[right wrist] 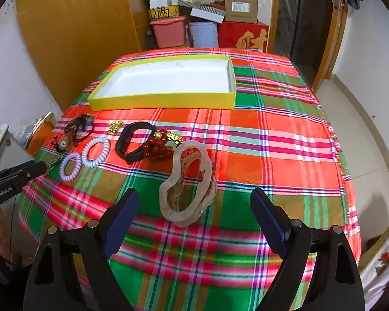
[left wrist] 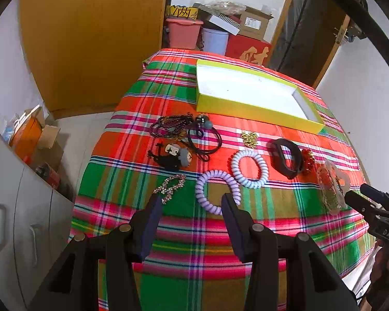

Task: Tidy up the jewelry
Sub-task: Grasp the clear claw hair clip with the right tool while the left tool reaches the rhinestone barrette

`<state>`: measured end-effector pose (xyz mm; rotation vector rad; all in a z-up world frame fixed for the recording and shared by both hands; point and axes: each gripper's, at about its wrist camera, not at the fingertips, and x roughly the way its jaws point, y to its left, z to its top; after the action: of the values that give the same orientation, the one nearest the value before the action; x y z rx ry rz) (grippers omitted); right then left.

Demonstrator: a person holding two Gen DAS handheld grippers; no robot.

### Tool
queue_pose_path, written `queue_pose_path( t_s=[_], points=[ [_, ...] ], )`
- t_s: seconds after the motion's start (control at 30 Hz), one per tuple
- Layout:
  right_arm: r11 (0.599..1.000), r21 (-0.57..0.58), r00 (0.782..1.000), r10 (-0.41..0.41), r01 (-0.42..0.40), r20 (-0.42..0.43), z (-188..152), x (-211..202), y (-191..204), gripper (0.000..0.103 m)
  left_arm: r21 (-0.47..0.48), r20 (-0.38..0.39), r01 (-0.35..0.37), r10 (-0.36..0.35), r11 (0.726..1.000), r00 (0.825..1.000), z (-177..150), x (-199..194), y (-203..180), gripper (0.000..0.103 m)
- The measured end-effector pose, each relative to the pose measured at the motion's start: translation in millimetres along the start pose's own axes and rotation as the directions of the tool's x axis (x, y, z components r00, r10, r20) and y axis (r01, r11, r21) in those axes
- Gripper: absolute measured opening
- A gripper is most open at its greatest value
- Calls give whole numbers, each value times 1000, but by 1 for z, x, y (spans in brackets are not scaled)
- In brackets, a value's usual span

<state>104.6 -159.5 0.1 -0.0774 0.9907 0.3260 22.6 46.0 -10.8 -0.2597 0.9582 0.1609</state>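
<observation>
Left gripper [left wrist: 192, 202] and right gripper [right wrist: 194, 199] both spread wide, holding nothing; jewelry lies near the yellow tray [right wrist: 163, 99].

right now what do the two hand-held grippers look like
Both are matte black plastic with dark navy pads and round silver pivot pins. The left hand-held gripper carries white "GenRobot.AI" lettering on its side; the right hand-held gripper shows "DAS".

Table covered by plaid cloth [right wrist: 259, 134], yellow tray [right wrist: 163, 101] set far, 2 spiral hair ties [left wrist: 249, 168], black bracelet [left wrist: 285, 158], translucent hair claw [right wrist: 186, 181] laid nearer.
</observation>
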Motion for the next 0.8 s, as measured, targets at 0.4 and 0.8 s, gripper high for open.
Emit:
queue_pose_path(
  t_s=[0.4,0.8],
  points=[
    [1000,17,998,-7,8,-62,9,31,-4,68,33,-45,49,-47,998,998,2,23,-8,48],
    [1000,27,998,-8,9,-61,10,32,-8,48,-8,-16,-2,2,1000,1000,11,25,12,48]
  ],
)
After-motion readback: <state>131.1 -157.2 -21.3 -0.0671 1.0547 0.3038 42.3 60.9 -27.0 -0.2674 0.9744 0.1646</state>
